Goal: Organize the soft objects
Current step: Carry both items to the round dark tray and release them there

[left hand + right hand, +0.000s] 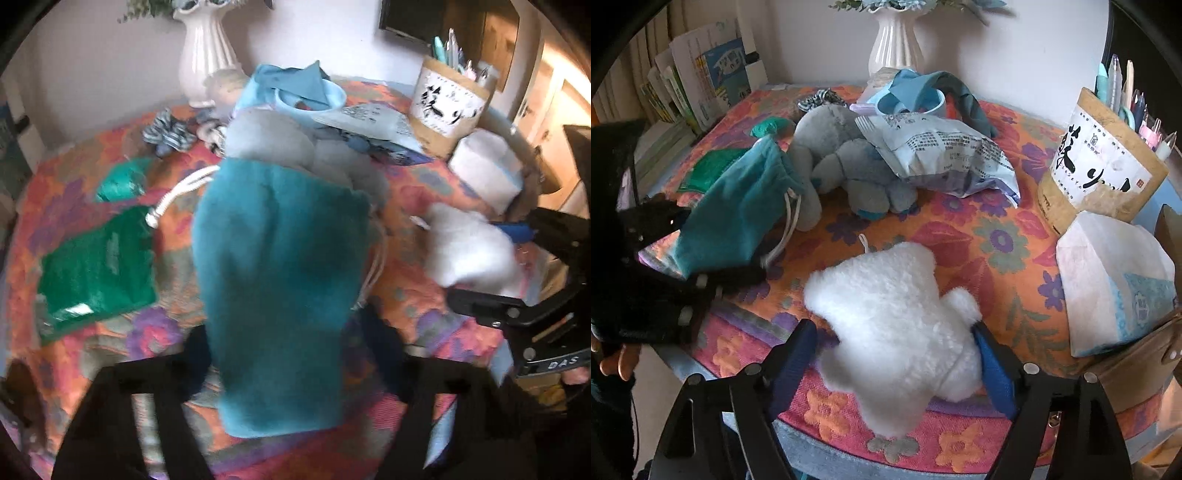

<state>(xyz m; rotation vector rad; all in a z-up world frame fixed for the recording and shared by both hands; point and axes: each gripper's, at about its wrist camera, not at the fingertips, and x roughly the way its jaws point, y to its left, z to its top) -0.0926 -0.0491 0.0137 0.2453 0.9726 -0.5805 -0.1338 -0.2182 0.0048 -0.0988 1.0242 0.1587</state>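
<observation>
A teal drawstring pouch (277,258) lies on the flowered tablecloth (979,236), its lower end between the fingers of my left gripper (290,343). The jaws stand apart and a gap shows at the right finger. From the right wrist view the pouch (738,214) and the left gripper (713,247) sit at the left. A white plush toy (894,314) rests near the table's front edge between the blue pads of my right gripper (894,339); the left pad stands off it. The left wrist view shows the toy (469,251) at the right. A grey plush animal (842,158) lies behind the pouch.
A printed snack bag (942,155) leans on the grey plush. Behind it are a blue cup with cloths (912,99) and a white vase (895,44). A pen holder (1100,166) and tissue pack (1108,280) stand right. Green packets (99,266) lie left, books (701,85) beyond.
</observation>
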